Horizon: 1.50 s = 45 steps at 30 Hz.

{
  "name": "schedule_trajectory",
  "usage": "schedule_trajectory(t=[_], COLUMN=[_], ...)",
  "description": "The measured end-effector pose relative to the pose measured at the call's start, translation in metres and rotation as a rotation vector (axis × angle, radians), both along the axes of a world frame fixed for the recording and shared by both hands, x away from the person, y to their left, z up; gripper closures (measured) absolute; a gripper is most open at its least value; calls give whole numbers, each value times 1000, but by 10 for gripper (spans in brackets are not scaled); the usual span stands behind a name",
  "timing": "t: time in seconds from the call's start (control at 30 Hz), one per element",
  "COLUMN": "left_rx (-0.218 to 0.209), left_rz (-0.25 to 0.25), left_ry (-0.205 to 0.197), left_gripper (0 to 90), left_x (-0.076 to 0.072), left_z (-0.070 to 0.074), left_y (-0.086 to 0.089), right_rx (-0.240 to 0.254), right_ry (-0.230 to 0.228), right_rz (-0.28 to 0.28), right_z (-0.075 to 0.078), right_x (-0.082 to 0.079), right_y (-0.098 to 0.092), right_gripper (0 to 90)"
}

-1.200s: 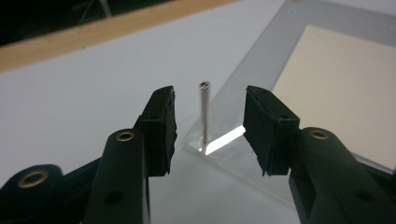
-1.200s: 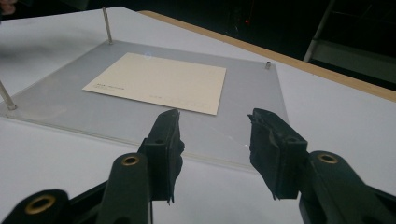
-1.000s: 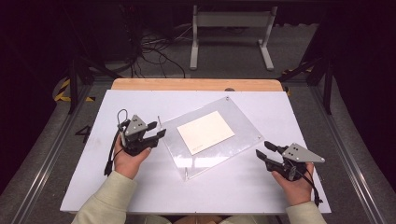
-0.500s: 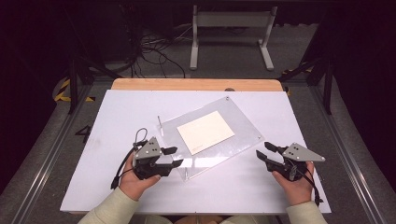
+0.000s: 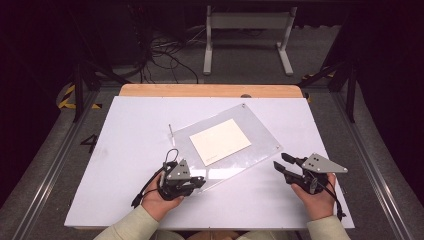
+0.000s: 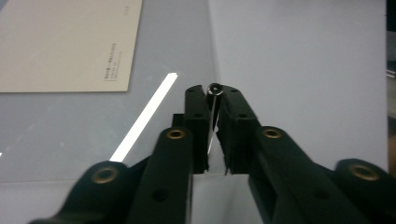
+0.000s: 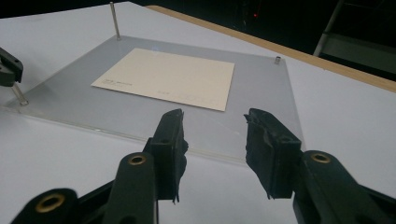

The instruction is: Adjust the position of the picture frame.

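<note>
Left gripper view, nearest first: left gripper (image 6: 214,95) clamped on a thin metal pin (image 6: 213,116), jaws having just been closing with the pin between them and now pressing its shaft from both sides; round pin head just clear of the tips; foot of the pin lost behind the jaws.

Long axis of the pin upright, at the near-left corner of the acrylic plate (image 6: 168,37), right by the plate's edge where the bare bench (image 6: 299,70) begins; judged from that, any pull best taken straight up along the shaft, not sideways; cannot tell whether screwed in or merely seated.

Right gripper view, farther along: right gripper (image 7: 215,119) roughly half open, jaws having just been closing a little with nothing between them, hovering at the plate's near edge and well apart from the held pin (image 7: 18,95); left hand plainly the one in charge of it.

Beyond, flat on the plate: pale card (image 7: 170,77), print too small to read; at the far corners a second upright pin (image 7: 113,18) and a short stud (image 7: 277,59).

High view: held pin tucked under the left gripper (image 5: 200,181), out of sight; right gripper (image 5: 280,167) just off the plate's right corner.
</note>
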<state>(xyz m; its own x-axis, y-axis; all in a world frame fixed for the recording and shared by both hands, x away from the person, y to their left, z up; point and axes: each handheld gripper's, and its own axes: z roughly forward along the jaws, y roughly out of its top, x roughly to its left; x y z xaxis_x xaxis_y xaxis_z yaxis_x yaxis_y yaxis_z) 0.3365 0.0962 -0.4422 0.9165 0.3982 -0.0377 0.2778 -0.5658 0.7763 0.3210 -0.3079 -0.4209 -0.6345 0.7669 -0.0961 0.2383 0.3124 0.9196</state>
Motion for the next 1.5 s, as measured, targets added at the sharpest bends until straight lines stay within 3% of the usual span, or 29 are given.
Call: schedule_trajectory(t=[0.2,0.3,0.47,0.5,0.57,0.73,0.8,0.9,1.0,1.17,1.27,1.37,1.5], left_rx=[11,26,5,5,-5,-57,-60,-61,-42,-55,-91,-84,-89], left_rz=[7,80,224,224,277,422,461,512,520,515,500,488,485], left_ry=[-15,-23,-26,-26,-34,-41,-53,-50,-36,-35,-34,-64,-93], left_gripper=[852,851,851,851,851,850,850,850,848,839,710,593,524], left_x=[1,6,20,20,26,42,49,60,64,63,59,53,45], left_z=[5,10,12,12,12,8,7,2,-4,-5,-1,2,6], left_y=[5,25,56,56,66,87,93,101,103,104,106,107,111], right_rx=[2,4,-3,-3,-8,-5,8,-14,-31,-61,-91,-107,-149], right_ry=[-2,4,10,10,12,51,81,111,129,159,194,236,264], right_rz=[11,14,19,19,24,40,40,24,25,44,79,98,95], right_z=[0,0,-1,-1,-1,-2,-3,-4,-2,2,2,-1,-9], right_x=[0,0,2,2,3,7,10,16,24,41,53,64,78], right_y=[1,1,3,3,4,10,12,18,23,35,46,55,64], right_gripper=[570,579,591,591,598,624,617,603,608,634,657,666,675])
